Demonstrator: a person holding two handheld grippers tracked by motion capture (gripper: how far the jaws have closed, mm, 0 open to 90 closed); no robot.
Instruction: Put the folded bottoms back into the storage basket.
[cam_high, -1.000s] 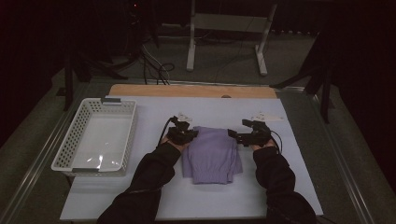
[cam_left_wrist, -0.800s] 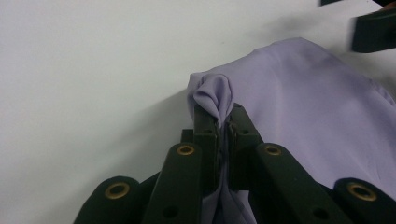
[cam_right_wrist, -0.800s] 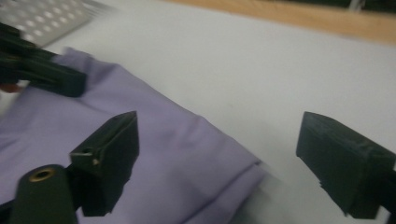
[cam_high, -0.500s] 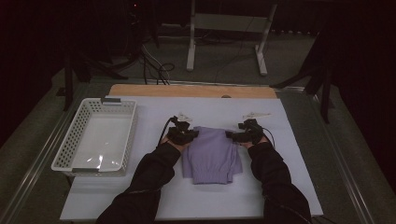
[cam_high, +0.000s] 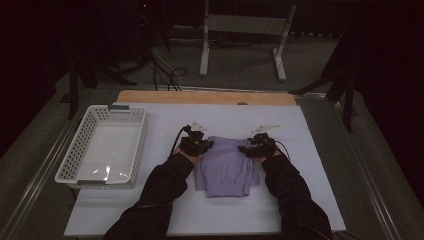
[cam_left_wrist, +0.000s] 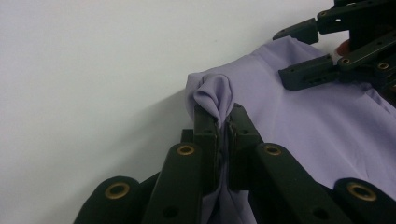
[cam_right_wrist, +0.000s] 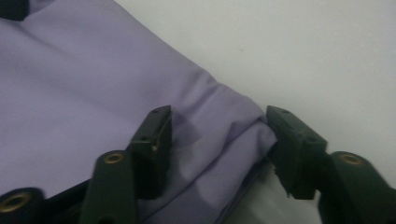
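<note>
Lilac cloth (cam_high: 226, 167) — left gripper (cam_left_wrist: 223, 122) pinches one corner, right gripper (cam_right_wrist: 217, 135) closing, straddles another.

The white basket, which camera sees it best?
The high view. There the whole white basket sits on the table's left side, away from the folded purple cloth, and you can see its holey walls and bare bottom. The left and right gripper views look closely at the purple cloth and the white tabletop.

A white basket (cam_high: 102, 150), seemingly empty, sits on the table (cam_high: 320, 150).
</note>
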